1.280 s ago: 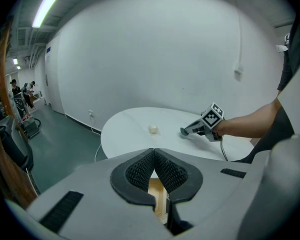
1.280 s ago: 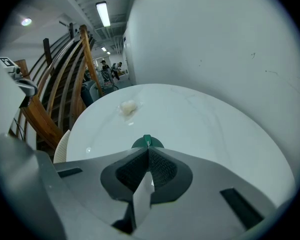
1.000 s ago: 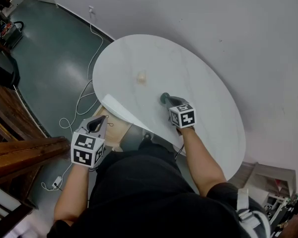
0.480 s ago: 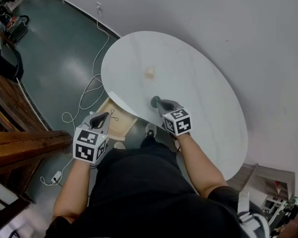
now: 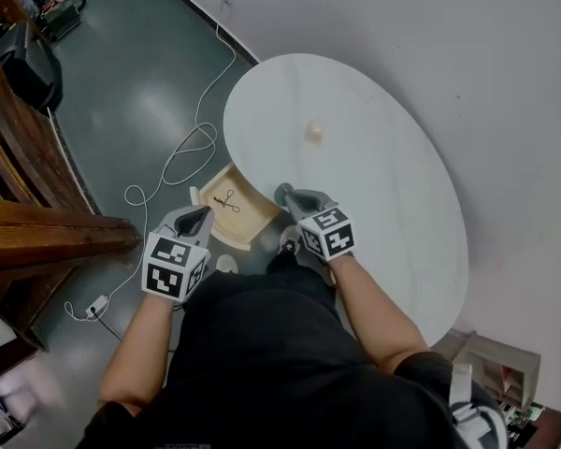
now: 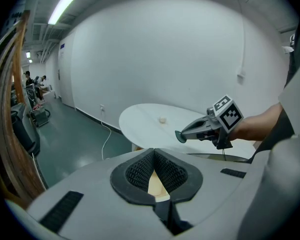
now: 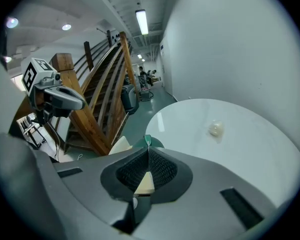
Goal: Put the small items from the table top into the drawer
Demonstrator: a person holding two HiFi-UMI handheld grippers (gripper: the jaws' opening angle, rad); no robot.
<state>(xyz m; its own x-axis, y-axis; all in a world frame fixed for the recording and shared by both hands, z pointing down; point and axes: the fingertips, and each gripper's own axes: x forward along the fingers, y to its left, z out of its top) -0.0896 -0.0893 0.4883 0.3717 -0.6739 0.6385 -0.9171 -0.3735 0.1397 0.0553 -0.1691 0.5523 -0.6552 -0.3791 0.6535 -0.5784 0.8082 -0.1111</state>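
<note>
Pinching small green disc (image 6: 180,136), right tongs (image 5: 288,195) closed on it; left tongs (image 5: 204,213) closed, empty, near open drawer (image 5: 252,216).

Surface (image 5: 383,195) plain white, carrying one cream-coloured lump (image 5: 313,132); drawer (image 5: 252,218) at its near-left edge is pale tan wood, with a thin black item (image 5: 226,200) inside. Left gripper (image 5: 204,211) and right gripper (image 5: 282,193) both light grey, black ribbed pads on the jaws, cubes patterned in black-and-white squares; a dark green round piece (image 7: 151,141) sits at the tips of the right jaws. Floor (image 5: 140,82) dark teal-green with a white cable (image 5: 182,152) looping over it; stairs (image 5: 47,237) warm brown wood; person's clothing (image 5: 262,363) black.
</note>
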